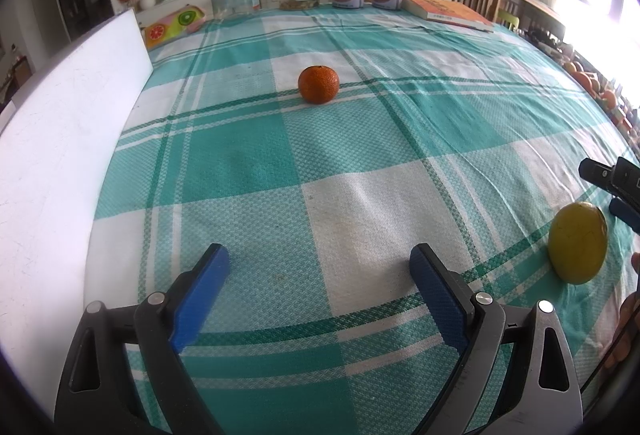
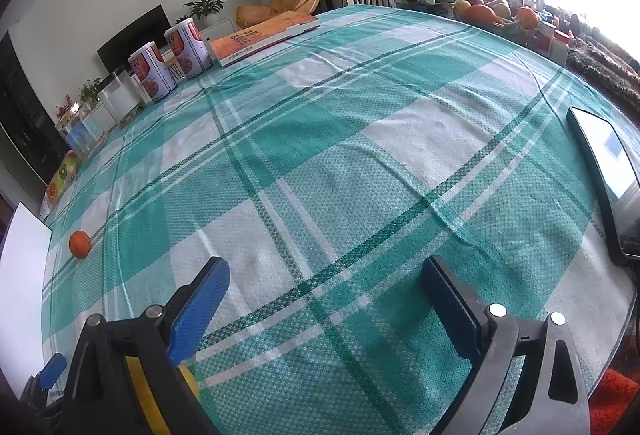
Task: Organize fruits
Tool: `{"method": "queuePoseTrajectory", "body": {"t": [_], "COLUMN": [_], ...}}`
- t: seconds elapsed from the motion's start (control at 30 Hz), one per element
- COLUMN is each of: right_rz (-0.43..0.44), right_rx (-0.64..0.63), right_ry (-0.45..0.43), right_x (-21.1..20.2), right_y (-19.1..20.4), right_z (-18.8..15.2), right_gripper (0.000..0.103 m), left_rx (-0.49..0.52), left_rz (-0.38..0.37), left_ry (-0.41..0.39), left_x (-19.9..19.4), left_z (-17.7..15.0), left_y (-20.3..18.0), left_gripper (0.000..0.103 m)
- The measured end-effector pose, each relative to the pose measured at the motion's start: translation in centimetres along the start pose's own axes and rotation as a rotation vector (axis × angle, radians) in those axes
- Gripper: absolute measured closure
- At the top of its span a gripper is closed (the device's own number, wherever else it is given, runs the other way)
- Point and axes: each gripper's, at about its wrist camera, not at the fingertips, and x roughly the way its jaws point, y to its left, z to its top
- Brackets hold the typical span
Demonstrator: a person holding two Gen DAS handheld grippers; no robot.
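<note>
Two fruits are seen on the counter point(image 1: 360, 203), which is covered by a green and white checked cloth. The orange fruit point(image 1: 318, 84) is standing alone in the middle of the cloth, straight ahead of the left gripper point(image 1: 320, 287) and well apart from it. The yellow fruit point(image 1: 578, 242) is lying nearer, at the right side of the left view, just beside the tips of the right gripper point(image 2: 326, 299).

The fingers point(image 1: 202, 299) of the left gripper are spread wide and nothing is held between them. The fingers point(image 2: 200, 309) of the right gripper are spread wide too, and are empty. In the right wrist view the yellow fruit is only partly visible, low and behind the left finger, so it is outside the gap, not inside it.

It is judged that no fruit is collected yet and the task is at its beginning. The wide opening is probably kept because each fruit is round and needs much room to be enclosed. The left gripper seems to be aimed at the orange fruit, since that fruit is centred in its view. A white board point(image 1: 60, 139) is standing at the left edge of the counter; whether it is the place for the fruits cannot be told. Round fruits may roll on the cloth if they are pushed from one side only.
</note>
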Motion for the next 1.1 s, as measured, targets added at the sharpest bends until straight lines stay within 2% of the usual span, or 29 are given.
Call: {"method": "queuePoseTrajectory", "body": {"t": [0.97,1.1], "right_rz": [0.016,0.014], "right_rx": [0.010,0.008], "right_ry": [-0.003,-0.003], "right_x": [-0.1,-0.1], "right_y": [-0.1,-0.1], "right_z": [0.0,0.0], "right_gripper": [0.005,0.005], "left_rx": [0.000,0.012], "left_rz": [-0.003,-0.028], "left_ry": [0.003,0.062], "left_x": [0.0,1.0], "left_z": [0.0,1.9], "left_y": [0.0,0.2], "left_gripper": [0.009,0.010]}}
